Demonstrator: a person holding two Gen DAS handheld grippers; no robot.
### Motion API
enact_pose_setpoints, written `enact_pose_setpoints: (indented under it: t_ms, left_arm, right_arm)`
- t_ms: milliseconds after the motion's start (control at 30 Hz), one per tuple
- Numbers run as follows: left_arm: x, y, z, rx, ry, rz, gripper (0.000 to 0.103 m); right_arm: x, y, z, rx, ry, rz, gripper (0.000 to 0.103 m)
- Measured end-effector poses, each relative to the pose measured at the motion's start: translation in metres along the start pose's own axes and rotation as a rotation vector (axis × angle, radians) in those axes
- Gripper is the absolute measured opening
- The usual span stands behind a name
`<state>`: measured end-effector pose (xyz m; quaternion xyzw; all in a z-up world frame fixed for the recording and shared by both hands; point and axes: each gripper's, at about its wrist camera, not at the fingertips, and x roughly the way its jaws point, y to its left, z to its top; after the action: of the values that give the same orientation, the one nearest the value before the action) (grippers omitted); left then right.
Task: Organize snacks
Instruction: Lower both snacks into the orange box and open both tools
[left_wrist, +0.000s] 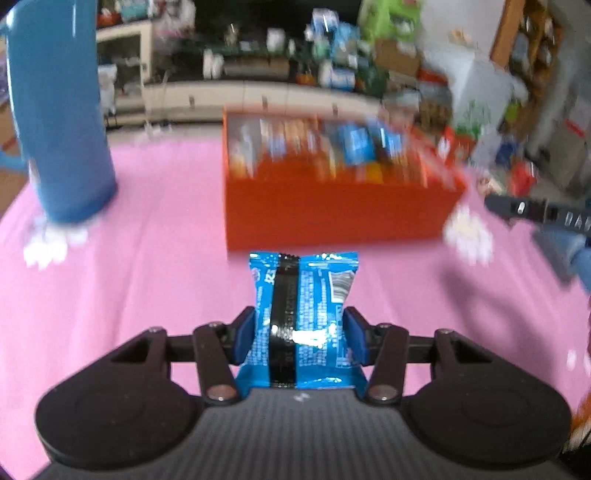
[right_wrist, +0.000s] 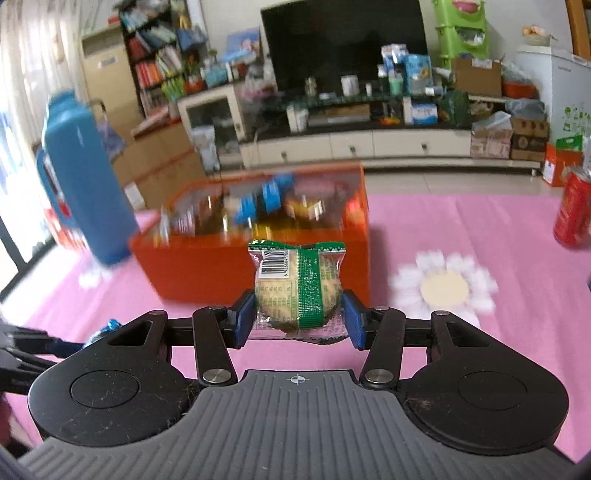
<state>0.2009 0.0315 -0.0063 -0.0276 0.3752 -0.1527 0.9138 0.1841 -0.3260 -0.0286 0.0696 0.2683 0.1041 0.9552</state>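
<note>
**A:** What is each hand doing right now?

**B:** Each holds a black tool with blue pads. The left tool (left_wrist: 300, 334) is clamped on a blue packet (left_wrist: 303, 317), pads pressing its two sides. The right tool (right_wrist: 300, 319) is clamped on a green-striped biscuit packet (right_wrist: 298, 286) in the same way. Both packets hang clear above the pink tabletop (left_wrist: 140, 266).

**A:** Where do they go?

**B:** My guess is the orange box (right_wrist: 258, 266) straight ahead of both tools. It is open on top and already crowded with snacks, though blur hides how they lie.

**A:** Anything in the way?

**B:** A tall blue flask (left_wrist: 55, 110) stands left of the box, and a red can (right_wrist: 572, 210) sits well off to the right. In the left view, the right tool's tip shows at the right edge, so the hands are near each other.

**A:** How would you do this step well?

**B:** Keep both grips firm until each packet is past the box's near wall. Bring them in one after the other so the tools do not bump. Lower each packet into a gap, then part the pads. The blue packet looks soft and could slip if squeezed unevenly.
</note>
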Motion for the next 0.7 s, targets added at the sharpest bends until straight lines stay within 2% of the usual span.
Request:
enact_pose_setpoints:
  t_ms: [133,300,467,600,700]
  left_arm:
    - [0.023,-0.001,0.063,-0.041,-0.126,0.009,0.052]
    - [0.069,-0.016,0.119,-0.028,-0.195,0.054,0.052]
    - [0.108,-0.025,0.14,-0.028,-0.209,0.028,0.052]
    - [0.133,-0.027,0.145,-0.043,-0.195,0.05,0.052]
    - [0.147,-0.034,0.141,-0.002,-0.181,0.084,0.052]
  right_arm:
    - [0.027,0.004,0.047,-0.003,-0.081,-0.022,0.032]
    - [0.077,0.006,0.083,0.036,-0.152,-0.033,0.032]
    - [0.13,0.001,0.094,0.108,-0.136,-0.014,0.032]
    - [0.158,0.003,0.097,0.08,-0.122,-0.036,0.032]
    - [0.172,-0.006,0.094,0.139,-0.085,-0.029,0.032]
